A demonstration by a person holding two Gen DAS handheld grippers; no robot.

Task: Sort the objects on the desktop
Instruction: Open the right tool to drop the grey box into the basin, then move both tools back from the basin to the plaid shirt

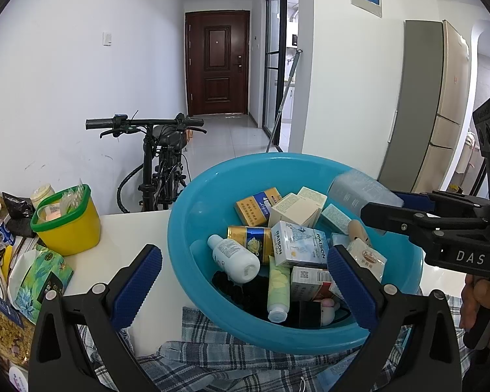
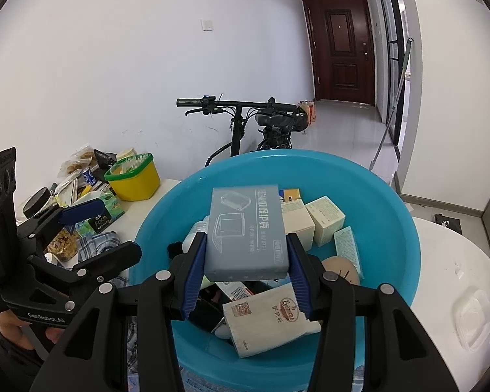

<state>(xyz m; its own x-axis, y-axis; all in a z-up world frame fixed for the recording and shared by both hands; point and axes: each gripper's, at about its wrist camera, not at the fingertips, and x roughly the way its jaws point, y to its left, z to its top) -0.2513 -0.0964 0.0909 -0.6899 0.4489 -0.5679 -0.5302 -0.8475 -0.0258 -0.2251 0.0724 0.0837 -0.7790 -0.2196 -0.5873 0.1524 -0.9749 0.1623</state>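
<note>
A blue plastic basin [image 1: 192,222] [image 2: 392,238] stands on the white table and holds several small boxes, a white bottle [image 1: 235,259] and a green tube [image 1: 279,289]. My right gripper [image 2: 246,281] is shut on a grey-blue flat box [image 2: 246,232] and holds it over the basin; the same box [image 1: 359,192] shows in the left wrist view in the right gripper [image 1: 380,210]. My left gripper [image 1: 245,285] is open and empty at the basin's near rim, one finger inside, one outside.
A yellow tub with a green rim [image 1: 70,225] [image 2: 135,174] stands left of the basin among snack packets [image 1: 36,281]. A plaid cloth [image 1: 212,356] lies under the basin. A clear plastic lid [image 2: 473,317] lies on the right. A bicycle [image 1: 160,160] stands behind the table.
</note>
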